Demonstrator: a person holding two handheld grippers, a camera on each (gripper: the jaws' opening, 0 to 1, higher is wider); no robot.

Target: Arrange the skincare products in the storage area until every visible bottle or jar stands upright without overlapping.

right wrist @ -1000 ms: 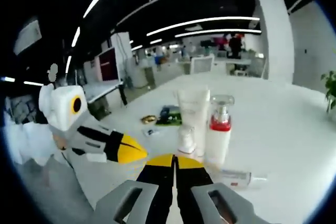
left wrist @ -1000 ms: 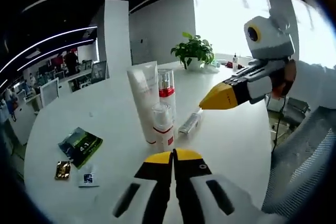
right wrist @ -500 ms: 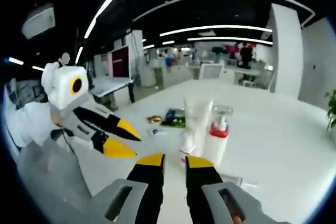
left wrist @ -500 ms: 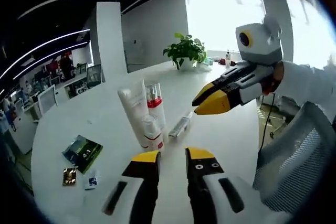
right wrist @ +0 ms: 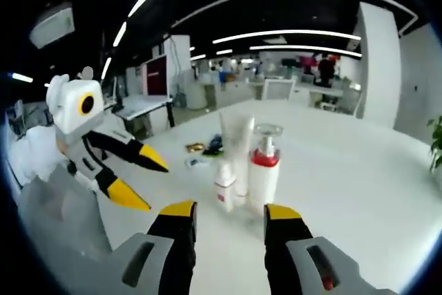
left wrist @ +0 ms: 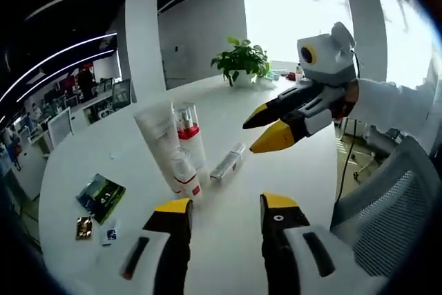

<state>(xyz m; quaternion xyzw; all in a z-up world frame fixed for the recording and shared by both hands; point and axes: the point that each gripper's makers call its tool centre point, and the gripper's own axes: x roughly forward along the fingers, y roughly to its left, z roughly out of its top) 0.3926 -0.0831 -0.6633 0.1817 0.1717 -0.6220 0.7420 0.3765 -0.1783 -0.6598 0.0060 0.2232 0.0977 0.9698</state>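
both tools (left wrist: 226, 206) (right wrist: 228, 212) agape nr upright bottles (left wrist: 177, 144), one tube (left wrist: 227, 162) flat

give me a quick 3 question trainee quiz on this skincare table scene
1. True or false: both hand-held grippers are open.
2. Which product lies flat on the white table? A) white tube B) pump bottle C) small silver tube
3. How many products stand upright in the cluster?

Key:
1. True: the left hand-held gripper and right hand-held gripper both have parted jaws.
2. C: the small silver tube lies flat; the white tube and pump bottle stand.
3. Three, counting the small bottle.
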